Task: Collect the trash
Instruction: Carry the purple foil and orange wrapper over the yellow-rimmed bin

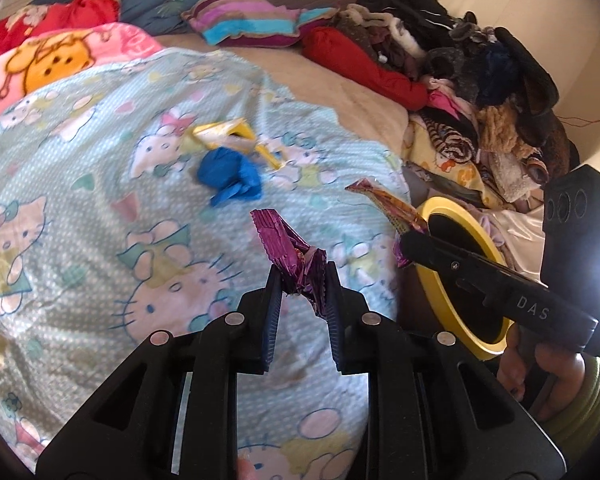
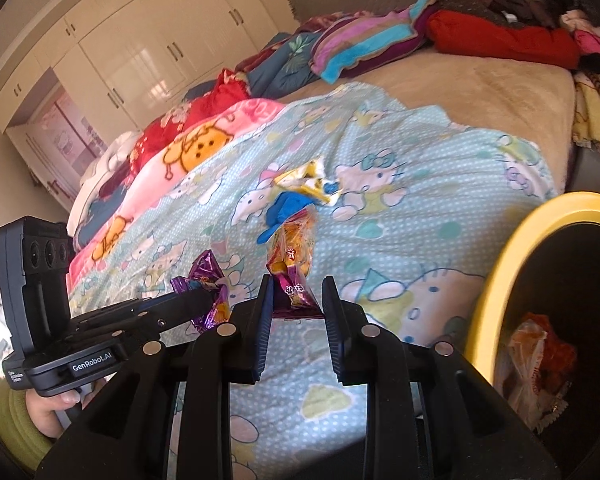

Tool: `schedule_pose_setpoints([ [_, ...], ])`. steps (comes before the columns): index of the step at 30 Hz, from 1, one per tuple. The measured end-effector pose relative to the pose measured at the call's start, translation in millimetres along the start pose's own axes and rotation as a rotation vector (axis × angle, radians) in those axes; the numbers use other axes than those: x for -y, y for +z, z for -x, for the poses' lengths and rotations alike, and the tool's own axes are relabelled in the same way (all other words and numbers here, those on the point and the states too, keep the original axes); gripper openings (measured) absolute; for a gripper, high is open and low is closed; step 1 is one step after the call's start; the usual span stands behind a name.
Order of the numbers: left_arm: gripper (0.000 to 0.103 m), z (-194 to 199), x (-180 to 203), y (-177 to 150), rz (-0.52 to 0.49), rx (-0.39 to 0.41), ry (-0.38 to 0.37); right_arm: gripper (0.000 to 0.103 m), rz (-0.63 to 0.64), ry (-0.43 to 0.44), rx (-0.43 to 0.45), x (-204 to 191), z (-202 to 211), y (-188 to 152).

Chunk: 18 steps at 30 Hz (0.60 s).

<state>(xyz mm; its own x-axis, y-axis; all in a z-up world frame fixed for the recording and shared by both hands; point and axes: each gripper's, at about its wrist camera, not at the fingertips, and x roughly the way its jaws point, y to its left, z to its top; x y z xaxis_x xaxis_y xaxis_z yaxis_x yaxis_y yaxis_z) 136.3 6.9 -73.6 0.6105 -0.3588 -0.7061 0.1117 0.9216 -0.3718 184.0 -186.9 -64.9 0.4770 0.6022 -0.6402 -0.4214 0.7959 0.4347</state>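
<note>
My left gripper [image 1: 303, 276] is shut on a crumpled purple foil wrapper [image 1: 288, 248], held above the Hello Kitty blanket [image 1: 100, 184]. In the right wrist view that gripper [image 2: 208, 298] comes in from the left with the purple wrapper [image 2: 206, 270]. My right gripper [image 2: 298, 284] is shut on an orange and purple snack wrapper [image 2: 292, 256]. The left wrist view shows it [image 1: 404, 246] with the snack wrapper [image 1: 384, 202] beside the bin's yellow rim [image 1: 452, 212]. A blue crumpled glove [image 1: 228, 178] and a yellow wrapper [image 1: 224, 132] lie on the blanket.
The black bin with a yellow rim [image 2: 500, 272] stands off the bed's right edge, with bagged trash [image 2: 532, 360] inside. Piled clothes [image 1: 480, 80] cover the bed's far right. A striped pillow [image 1: 244, 20] and folded blankets [image 1: 48, 52] lie behind. White wardrobes [image 2: 140, 52] line the wall.
</note>
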Motion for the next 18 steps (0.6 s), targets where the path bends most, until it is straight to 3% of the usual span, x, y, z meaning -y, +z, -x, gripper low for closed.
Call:
schedule_pose_setpoints([
  [18, 0.015, -8.2, 66.4, 12.5, -0.107, 0.017, -0.081, 0.024, -0.074, -0.078, 0.108, 45.1, 63.9, -7.9],
])
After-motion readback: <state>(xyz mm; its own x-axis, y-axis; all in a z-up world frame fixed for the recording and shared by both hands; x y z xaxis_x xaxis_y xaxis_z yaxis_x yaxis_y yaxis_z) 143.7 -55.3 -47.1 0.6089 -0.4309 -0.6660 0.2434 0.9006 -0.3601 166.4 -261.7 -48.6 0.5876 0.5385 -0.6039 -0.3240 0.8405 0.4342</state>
